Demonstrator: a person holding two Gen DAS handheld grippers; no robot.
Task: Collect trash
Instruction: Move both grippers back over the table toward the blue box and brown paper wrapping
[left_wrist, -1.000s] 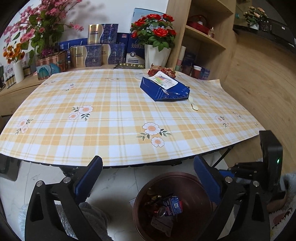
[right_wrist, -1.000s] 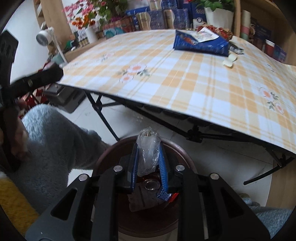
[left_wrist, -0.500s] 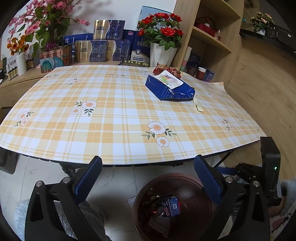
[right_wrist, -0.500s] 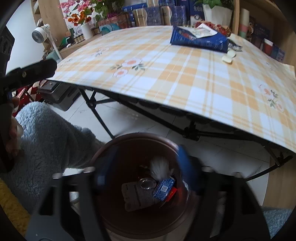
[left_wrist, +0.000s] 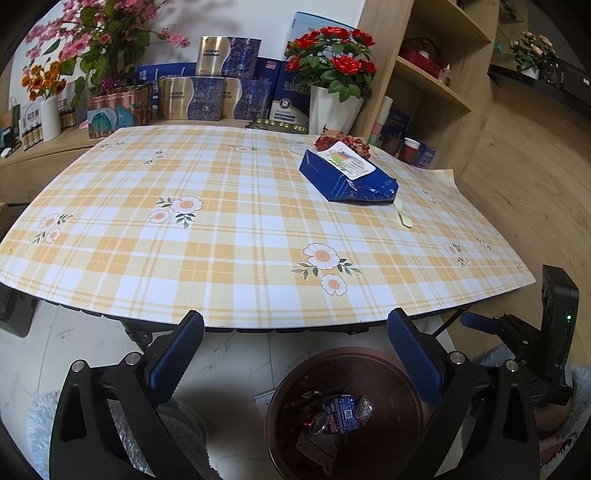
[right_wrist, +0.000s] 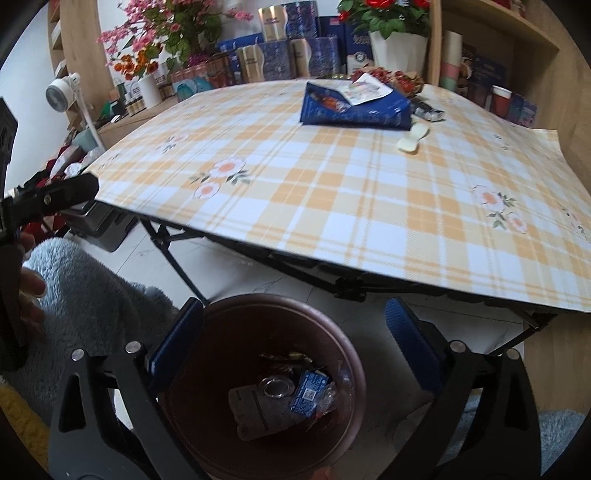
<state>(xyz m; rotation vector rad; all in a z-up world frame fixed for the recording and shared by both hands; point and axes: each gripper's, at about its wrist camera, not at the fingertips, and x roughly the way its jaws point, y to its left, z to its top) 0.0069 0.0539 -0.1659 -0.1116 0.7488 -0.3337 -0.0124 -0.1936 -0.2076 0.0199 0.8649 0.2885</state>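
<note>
Counter (left_wrist: 236, 229) with orange-and-white plaid cloth, flower prints, fills the upper half of both views; folding legs under it, pale tiled floor (left_wrist: 92, 347) below.

Wooden shelving (left_wrist: 436, 85) behind and to one side of the counter, with boxes, cups and red roses in a white pot (left_wrist: 332, 107); pink flowers (left_wrist: 96, 40) at the far corner.

Brown bin (right_wrist: 273, 384) on the floor, just in front of the counter edge. Inside: flat grey card, a round metal lid, a small blue packet (right_wrist: 308, 391), and a crumpled clear wrapper (right_wrist: 332, 397) lying beside the packet (the wrapper is in the bin, free of any grip).

Blue bag (left_wrist: 347, 177) lying flat on the far part of the counter, a white printed sheet on top, a red crinkly wrapper behind it. Pale cream spoon-like piece (left_wrist: 404, 218) just beside the bag's near corner.

Right gripper (right_wrist: 293, 336) above the bin, jaws spread wide and just finished opening; nothing between the blue pads, bin contents visible through the gap.

Left gripper (left_wrist: 295, 343) near the counter edge, also over the bin side, jaws released and wide, nothing between them.

Grey fleecy sleeve (right_wrist: 85, 288) at the left of the right view, fingertips beside the black frame of the other gripper
</note>
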